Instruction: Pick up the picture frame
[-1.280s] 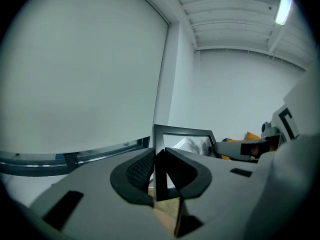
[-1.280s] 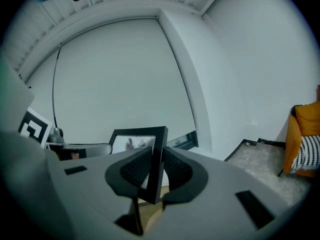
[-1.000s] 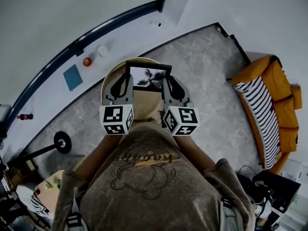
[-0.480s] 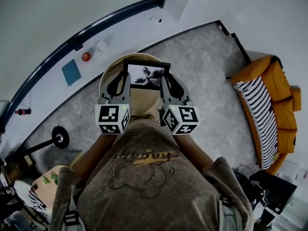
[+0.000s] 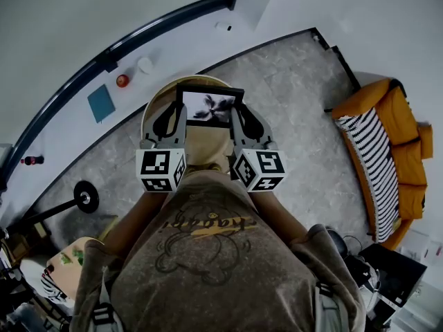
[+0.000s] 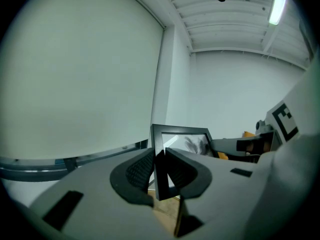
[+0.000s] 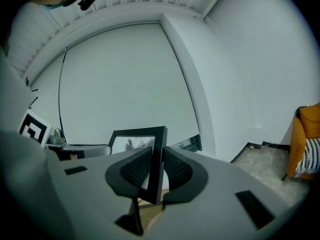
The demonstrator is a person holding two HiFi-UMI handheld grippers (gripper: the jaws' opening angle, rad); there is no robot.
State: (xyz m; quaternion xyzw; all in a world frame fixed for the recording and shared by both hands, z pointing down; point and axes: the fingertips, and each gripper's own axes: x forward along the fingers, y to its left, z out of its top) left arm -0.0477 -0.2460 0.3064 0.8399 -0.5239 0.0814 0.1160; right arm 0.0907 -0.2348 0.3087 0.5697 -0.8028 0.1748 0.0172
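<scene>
Head view, black picture frame [image 5: 210, 106] at 12 o'clock over the round wooden bench [image 5: 154, 113], long axis running 9 to 3, picture facing the person, left gripper [image 5: 178, 116] jaws clamping its 9 o'clock edge, right gripper [image 5: 239, 116] jaws clamping its 3 o'clock edge.

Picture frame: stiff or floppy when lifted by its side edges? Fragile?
Probably stiff: the picture frame spans straight between the left gripper and right gripper without sagging. Likely fragile: its front looks glazed. Thin edges in the jaws might pivot.
</scene>
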